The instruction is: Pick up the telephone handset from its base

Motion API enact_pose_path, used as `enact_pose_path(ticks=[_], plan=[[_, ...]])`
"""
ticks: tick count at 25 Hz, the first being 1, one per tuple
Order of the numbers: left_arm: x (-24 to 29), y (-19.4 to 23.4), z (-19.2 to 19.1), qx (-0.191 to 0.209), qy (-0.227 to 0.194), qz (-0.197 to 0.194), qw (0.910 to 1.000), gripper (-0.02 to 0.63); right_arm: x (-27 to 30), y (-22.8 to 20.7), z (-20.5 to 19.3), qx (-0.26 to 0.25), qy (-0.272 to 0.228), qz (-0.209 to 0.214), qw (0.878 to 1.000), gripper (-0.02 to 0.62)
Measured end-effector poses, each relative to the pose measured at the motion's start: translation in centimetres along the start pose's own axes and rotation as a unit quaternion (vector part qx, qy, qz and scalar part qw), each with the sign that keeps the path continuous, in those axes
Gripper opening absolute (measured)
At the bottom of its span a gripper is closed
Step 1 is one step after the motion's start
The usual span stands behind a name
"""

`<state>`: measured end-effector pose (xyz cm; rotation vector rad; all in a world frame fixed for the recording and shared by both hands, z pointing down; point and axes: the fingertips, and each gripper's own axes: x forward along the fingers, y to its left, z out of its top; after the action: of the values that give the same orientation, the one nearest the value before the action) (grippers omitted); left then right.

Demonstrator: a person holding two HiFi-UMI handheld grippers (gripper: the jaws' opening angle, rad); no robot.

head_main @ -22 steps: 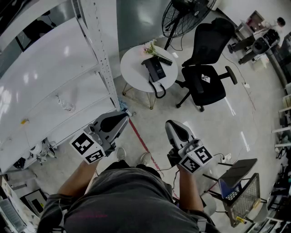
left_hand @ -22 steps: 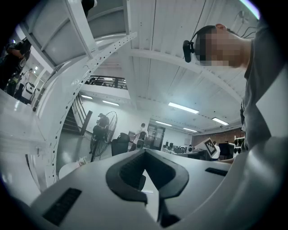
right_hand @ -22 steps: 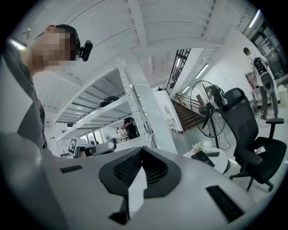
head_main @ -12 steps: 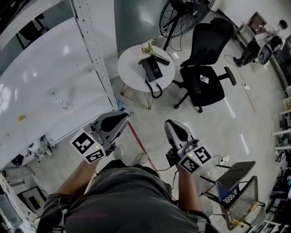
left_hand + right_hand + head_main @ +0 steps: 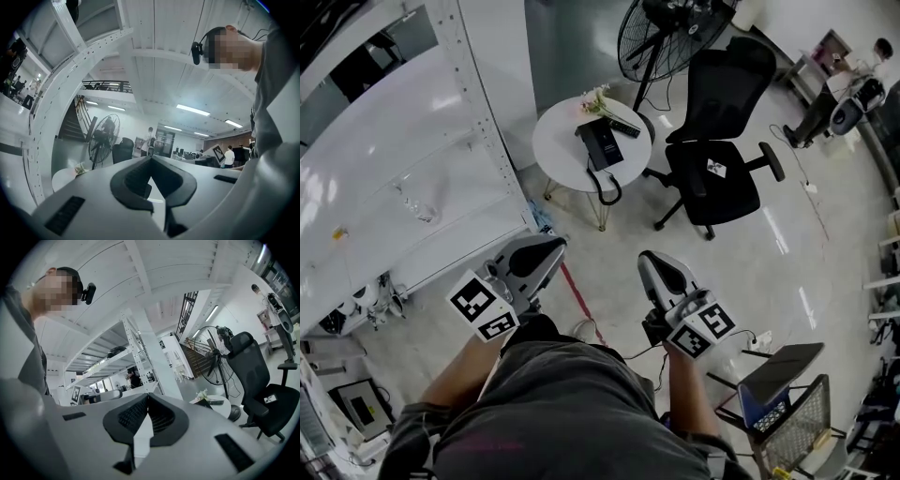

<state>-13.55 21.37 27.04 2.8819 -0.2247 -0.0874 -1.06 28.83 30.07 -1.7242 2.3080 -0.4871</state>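
Both the left gripper [image 5: 551, 247] and right gripper [image 5: 654, 264] point level, seemingly closed.

A round white table [image 5: 555, 142] stands between a white rack [image 5: 478, 127] and 1 black office chair [image 5: 722, 178]. 1 fan [image 5: 649, 39] stands behind it. Flowers [image 5: 597, 98] lie at its far edge. A red line [image 5: 579, 298] crosses the floor.

Black telephone [image 5: 602, 145] flat on round white table [image 5: 558, 145].

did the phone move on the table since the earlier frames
No. The telephone sits at the same spot on the round table, just below the flowers.
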Motion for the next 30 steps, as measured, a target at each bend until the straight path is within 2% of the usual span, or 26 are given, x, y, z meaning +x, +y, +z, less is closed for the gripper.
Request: enact_pose_path(ticks=[6, 15, 23, 30], plan=[[1.9, -0.3, -0.7, -0.003, 0.005, 0.003, 1.0000, 0.012, -0.9, -1.9, 0.5, 0.004, 0.001, 0.000, 1.000, 0.018], [5.6, 2.5, -1.7, -0.015, 0.009, 0.000, 0.9998, 0.012, 0.9, -5.9, 0.7, 0.010, 0.010, -0.005, 1.000, 0.018], [10.5, 8.3, -1.6, -0.025, 0.020, -0.011, 0.9994, 0.012, 5.8, -10.8, 2.3, 0.016, 0.014, -0.016, 1.000, 0.018], [14.4, 15.8, -0.8, -0.037, 0.035, -0.020, 0.9985, 0.012, 13.0, -15.0, 3.6, 0.021, 0.021, -0.022, 0.999, 0.018]])
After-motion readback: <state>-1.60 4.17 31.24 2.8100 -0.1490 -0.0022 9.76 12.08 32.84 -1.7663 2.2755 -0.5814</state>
